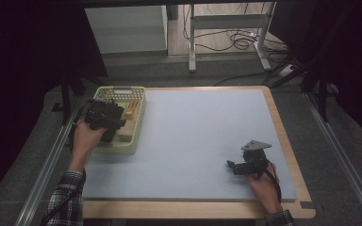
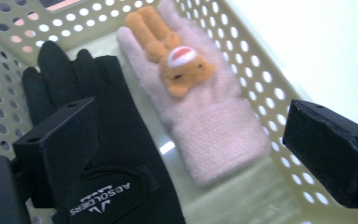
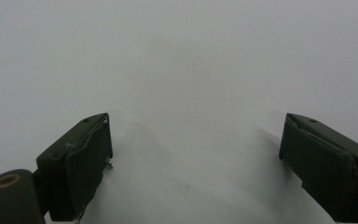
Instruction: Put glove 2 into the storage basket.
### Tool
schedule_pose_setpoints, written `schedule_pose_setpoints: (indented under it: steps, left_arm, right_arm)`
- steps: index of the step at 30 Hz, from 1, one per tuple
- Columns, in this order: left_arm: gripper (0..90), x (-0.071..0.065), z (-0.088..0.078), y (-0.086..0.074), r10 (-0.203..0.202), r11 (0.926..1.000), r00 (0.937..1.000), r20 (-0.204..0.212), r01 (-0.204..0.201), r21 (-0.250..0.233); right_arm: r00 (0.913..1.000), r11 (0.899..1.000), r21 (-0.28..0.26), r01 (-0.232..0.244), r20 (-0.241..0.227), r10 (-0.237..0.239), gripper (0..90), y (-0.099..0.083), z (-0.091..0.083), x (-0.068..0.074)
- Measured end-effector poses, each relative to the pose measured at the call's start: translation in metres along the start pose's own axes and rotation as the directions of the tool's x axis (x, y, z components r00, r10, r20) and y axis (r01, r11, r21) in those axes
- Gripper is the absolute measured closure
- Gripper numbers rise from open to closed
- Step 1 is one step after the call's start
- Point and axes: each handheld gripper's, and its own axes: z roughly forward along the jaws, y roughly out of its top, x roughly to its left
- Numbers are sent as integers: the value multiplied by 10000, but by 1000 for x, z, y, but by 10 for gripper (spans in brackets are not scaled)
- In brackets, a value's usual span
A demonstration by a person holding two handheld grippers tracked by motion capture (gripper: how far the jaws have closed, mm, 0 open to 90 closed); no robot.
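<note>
A pale yellow perforated basket [image 1: 136,123] stands at the table's left side. Inside it lie a pink knitted glove [image 2: 205,116] with an orange rabbit face [image 2: 182,70] sewn on, and a black glove [image 2: 116,154] with white lettering beside it. My left gripper [image 1: 104,115] hovers over the basket, open [image 2: 196,149], its jaws straddling both gloves with nothing held. My right gripper [image 1: 235,166] rests low over the bare mat at the front right, open [image 3: 196,163] and empty.
The light blue mat [image 1: 202,132] covers the wooden table [image 1: 283,136]. Beyond the table's far edge are a white cabinet [image 1: 125,28], metal desk legs [image 1: 192,42] and cables [image 1: 235,40] on the floor.
</note>
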Motion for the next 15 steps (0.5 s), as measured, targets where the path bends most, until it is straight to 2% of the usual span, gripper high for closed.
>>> schedule_pose_setpoints:
  steps: [15]
  left_arm:
    - [49,-21,-7,-9,467,9984,9975,535,-449,-334]
  right_arm:
    - [10000,10000,-1,2,0,-2,91,0,0,0]
